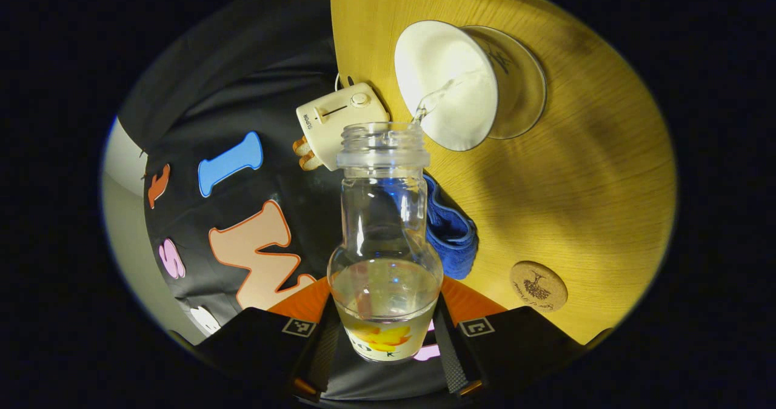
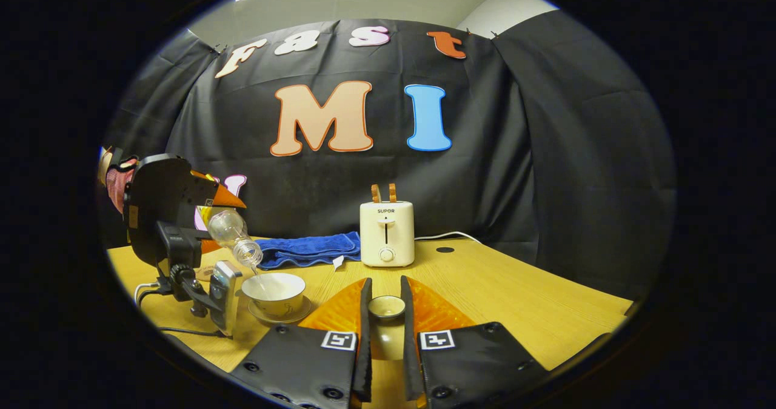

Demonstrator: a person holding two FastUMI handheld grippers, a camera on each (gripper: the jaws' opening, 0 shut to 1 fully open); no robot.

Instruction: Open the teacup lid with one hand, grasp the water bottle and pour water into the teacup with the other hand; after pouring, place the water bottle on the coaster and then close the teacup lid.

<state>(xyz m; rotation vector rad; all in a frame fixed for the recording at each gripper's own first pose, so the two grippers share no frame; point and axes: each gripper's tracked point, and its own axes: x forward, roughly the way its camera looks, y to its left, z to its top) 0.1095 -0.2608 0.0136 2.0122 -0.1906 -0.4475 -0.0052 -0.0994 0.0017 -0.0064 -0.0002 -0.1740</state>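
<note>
In the left gripper view my left gripper (image 1: 388, 336) is shut on the base of the clear water bottle (image 1: 385, 233), which is tipped mouth-first over the white teacup (image 1: 448, 85). A thin stream of water runs from the bottle's open neck into the cup, which stands on its glass saucer (image 1: 524, 82). The round cork coaster (image 1: 538, 285) lies bare on the table. In the right gripper view my right gripper (image 2: 385, 297) is shut on the small teacup lid (image 2: 386, 306), held off to the right of the teacup (image 2: 274, 291). The left gripper (image 2: 217, 210) and tilted bottle (image 2: 233, 233) show above that cup.
A cream toaster (image 2: 387, 233) stands at the back of the wooden table (image 2: 485, 288), with a folded blue towel (image 2: 309, 248) to its left. A cable (image 2: 445, 235) trails from the toaster. The black booth cloth closes off the far side.
</note>
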